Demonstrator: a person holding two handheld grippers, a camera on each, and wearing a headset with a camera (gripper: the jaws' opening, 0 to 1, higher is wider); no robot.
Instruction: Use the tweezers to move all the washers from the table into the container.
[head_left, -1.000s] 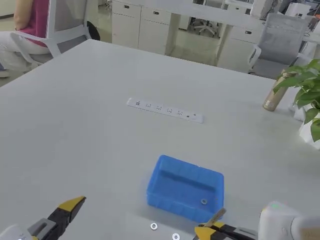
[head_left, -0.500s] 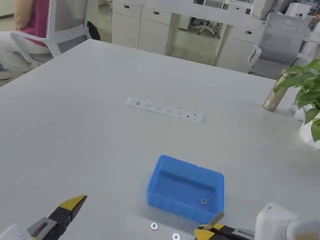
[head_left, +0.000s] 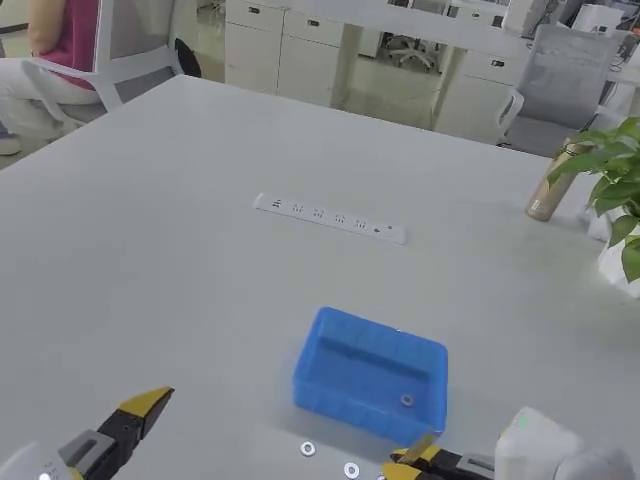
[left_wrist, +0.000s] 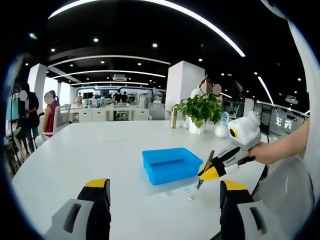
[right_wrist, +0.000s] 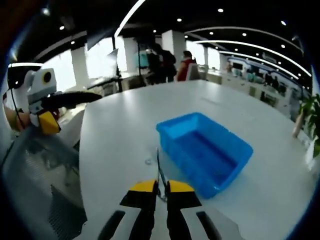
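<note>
A blue container (head_left: 370, 375) sits on the white table (head_left: 200, 250) with one washer (head_left: 406, 401) inside it. Two washers (head_left: 307, 449) lie on the table just in front of the container, also seen as washers (left_wrist: 191, 198) in the left gripper view. My right gripper (head_left: 412, 462) is shut on the tweezers (right_wrist: 159, 172), whose tips point down close to the table washers near the container's front corner. My left gripper (left_wrist: 165, 187) stands open and holds nothing, at the lower left of the head view, well left of the container (left_wrist: 170, 164).
A white power strip (head_left: 330, 218) lies beyond the container. A gold bottle (head_left: 550, 190) and a potted plant (head_left: 615, 180) stand at the right edge. A person sits on a chair (head_left: 130, 50) at the far left corner.
My right gripper with the tweezers has sunk lower and a little left, nearer the washers in front of the container. The left gripper has barely moved.
</note>
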